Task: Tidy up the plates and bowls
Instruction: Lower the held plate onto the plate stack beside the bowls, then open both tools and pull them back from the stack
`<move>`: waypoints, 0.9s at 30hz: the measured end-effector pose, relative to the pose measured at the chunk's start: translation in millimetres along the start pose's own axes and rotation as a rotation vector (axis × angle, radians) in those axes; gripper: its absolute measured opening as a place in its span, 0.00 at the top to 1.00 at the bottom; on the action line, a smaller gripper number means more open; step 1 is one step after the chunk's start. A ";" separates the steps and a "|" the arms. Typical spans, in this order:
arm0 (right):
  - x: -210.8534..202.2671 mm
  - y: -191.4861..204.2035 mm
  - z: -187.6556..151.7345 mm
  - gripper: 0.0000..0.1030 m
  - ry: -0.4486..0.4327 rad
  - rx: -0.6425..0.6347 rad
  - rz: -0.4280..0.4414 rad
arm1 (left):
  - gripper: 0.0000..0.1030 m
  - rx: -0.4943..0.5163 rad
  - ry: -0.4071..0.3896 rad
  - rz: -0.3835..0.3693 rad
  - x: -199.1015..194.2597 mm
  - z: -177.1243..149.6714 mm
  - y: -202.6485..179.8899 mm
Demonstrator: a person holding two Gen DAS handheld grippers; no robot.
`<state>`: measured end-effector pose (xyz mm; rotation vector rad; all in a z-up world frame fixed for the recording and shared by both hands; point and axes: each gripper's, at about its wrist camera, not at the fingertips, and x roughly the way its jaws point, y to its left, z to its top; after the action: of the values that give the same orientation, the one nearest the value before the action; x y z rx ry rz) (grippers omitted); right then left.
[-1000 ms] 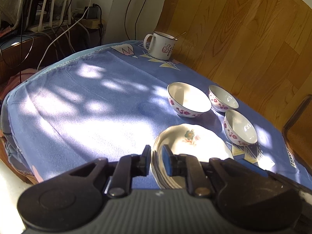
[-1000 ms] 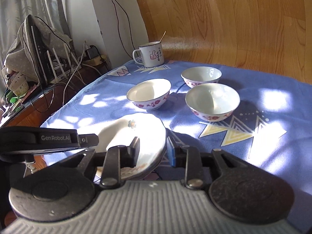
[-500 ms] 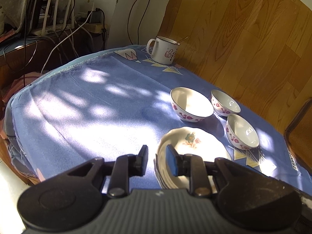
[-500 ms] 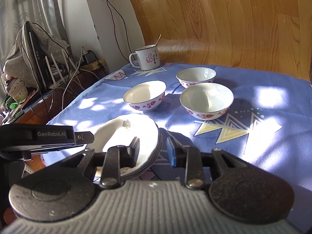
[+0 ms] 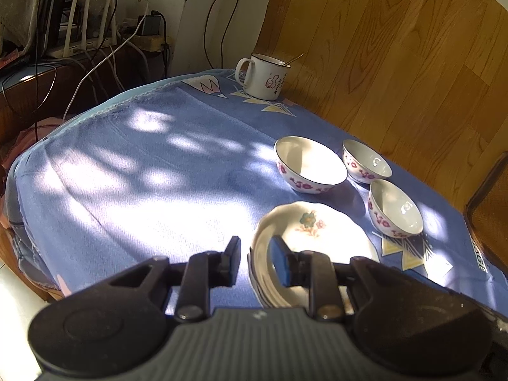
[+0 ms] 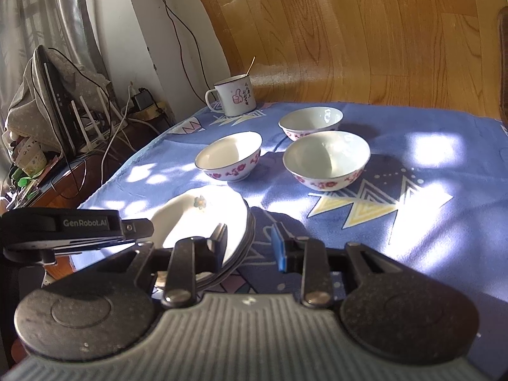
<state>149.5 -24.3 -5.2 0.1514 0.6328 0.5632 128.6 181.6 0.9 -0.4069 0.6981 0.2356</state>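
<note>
Blue patterned tablecloth [image 5: 143, 174], sun-dappled; wood floor [image 5: 397, 47] beyond. Plate stack [image 5: 317, 231] at near edge, three bowls [image 5: 309, 165] behind. Left gripper [image 5: 255, 262] just opened, straddling rim; right gripper [image 6: 250, 244] parted, likewise.

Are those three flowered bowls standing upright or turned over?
Upright. All three bowls sit on their bases on the blue cloth, open rims up, white insides showing.

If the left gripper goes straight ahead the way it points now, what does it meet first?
Probably the near rim of the plate stack, which already sits between the left gripper fingers; its jaws have just been opening.
</note>
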 end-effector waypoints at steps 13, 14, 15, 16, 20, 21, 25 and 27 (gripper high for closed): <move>-1.6 -15.0 2.1 0.67 0.001 0.034 -0.014 | 0.79 0.008 -0.013 -0.052 1.2 17.2 -12.4; -1.7 -16.1 2.7 0.67 0.001 0.037 -0.016 | 0.79 0.019 -0.010 -0.064 2.5 18.0 -16.2; -2.0 -17.0 3.5 0.67 0.001 0.038 -0.018 | 0.79 0.029 -0.007 -0.074 3.9 19.3 -19.7; -2.4 -18.2 4.7 0.67 0.001 0.039 -0.019 | 0.79 0.035 -0.004 -0.086 5.8 21.4 -23.4; -4.5 -23.5 12.9 0.67 -0.019 0.033 -0.031 | 0.79 0.023 0.000 -0.106 12.0 36.5 -25.3; -4.8 -25.8 15.1 0.67 -0.026 0.034 -0.036 | 0.79 0.021 -0.006 -0.111 11.9 40.7 -26.7; -2.2 -36.4 24.9 0.67 -0.042 0.046 -0.060 | 0.79 0.059 -0.007 -0.142 16.3 53.8 -42.8; -2.3 -46.4 32.5 0.67 -0.058 0.069 -0.083 | 0.79 0.096 0.035 -0.194 27.0 57.3 -61.6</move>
<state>188.3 -63.4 8.1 0.2047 0.5997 0.4553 202.6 153.5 40.1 -0.3851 0.6961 0.0115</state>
